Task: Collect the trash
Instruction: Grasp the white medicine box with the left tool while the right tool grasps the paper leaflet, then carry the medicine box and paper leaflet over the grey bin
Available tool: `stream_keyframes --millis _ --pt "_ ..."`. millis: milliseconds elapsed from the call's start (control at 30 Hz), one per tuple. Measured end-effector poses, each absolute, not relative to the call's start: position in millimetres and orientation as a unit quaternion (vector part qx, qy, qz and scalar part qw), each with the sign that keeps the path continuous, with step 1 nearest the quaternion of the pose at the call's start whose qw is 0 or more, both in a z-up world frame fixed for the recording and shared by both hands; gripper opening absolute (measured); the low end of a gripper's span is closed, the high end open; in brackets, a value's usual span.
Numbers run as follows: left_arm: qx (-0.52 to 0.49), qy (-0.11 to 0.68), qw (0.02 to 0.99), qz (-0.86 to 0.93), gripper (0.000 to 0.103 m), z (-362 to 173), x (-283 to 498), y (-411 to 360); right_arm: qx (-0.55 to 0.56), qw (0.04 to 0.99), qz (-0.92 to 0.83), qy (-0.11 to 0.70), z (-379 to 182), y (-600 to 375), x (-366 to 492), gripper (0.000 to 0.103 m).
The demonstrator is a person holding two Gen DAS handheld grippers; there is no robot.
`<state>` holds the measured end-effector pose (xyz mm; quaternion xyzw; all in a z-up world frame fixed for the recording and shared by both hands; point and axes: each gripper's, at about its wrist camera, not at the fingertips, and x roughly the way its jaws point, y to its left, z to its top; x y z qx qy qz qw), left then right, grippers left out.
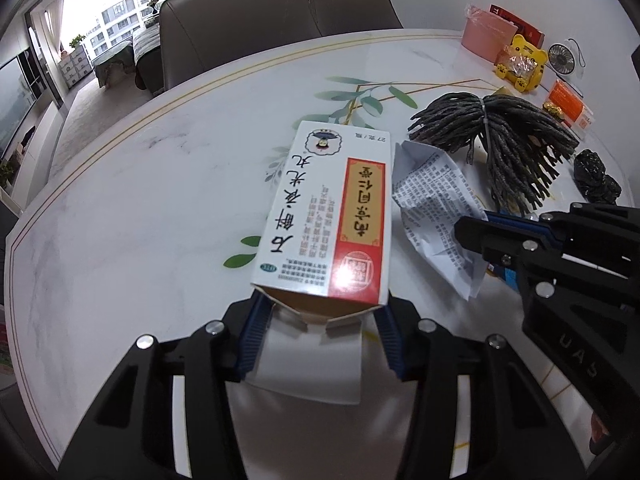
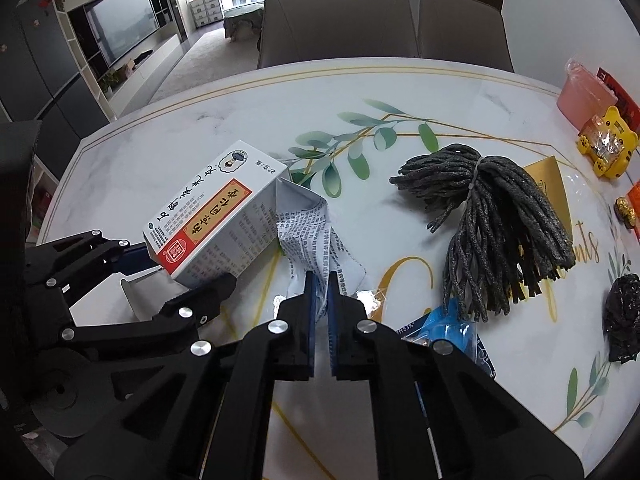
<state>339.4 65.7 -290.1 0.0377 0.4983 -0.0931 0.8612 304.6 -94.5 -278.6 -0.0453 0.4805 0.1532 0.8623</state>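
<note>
1. Left gripper (image 1: 320, 316): the jaws straddle the open near end of the medicine box (image 1: 326, 216). Both blue pads sit at the sides of the box; whether they press on it cannot be told.
2. Medicine box: white and red, lying on the marble table (image 1: 140, 216), with its open flaps toward the left gripper.
3. Right gripper (image 2: 322, 300): clenched on the near edge of the printed leaflet (image 2: 316, 236), with the paper pinched between the pads.
4. Printed leaflet: crumpled, lying just right of the medicine box and touching its side. Its far end reaches the far right corner of the box.
5. Dark cord bundle (image 2: 492, 236): on the table, right of the leaflet and apart from it.
6. Blue wrapper (image 2: 456, 328): on the table near the right gripper, below the cord bundle.
7. Black crumpled bag (image 2: 624, 320): at the right edge of the table.
8. Yellow tiger toy (image 2: 608, 144): far right on the table.
</note>
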Motion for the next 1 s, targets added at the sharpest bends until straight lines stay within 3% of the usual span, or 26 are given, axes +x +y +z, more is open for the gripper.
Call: stream_keyframes --millis 533,1000 --pt "0.003 0.464 0.886 0.007 0.05 -226.5 226.4 119.3 -0.072 0.866 0.24 0.433 -215.5 -67.0 216.0 0.004" --pt "-0.11 0.432 0.858 0.257 0.05 -192.6 -2.9 199.3 -0.164 0.779 0.473 0.378 -179.7 30.7 62.1 0.004"
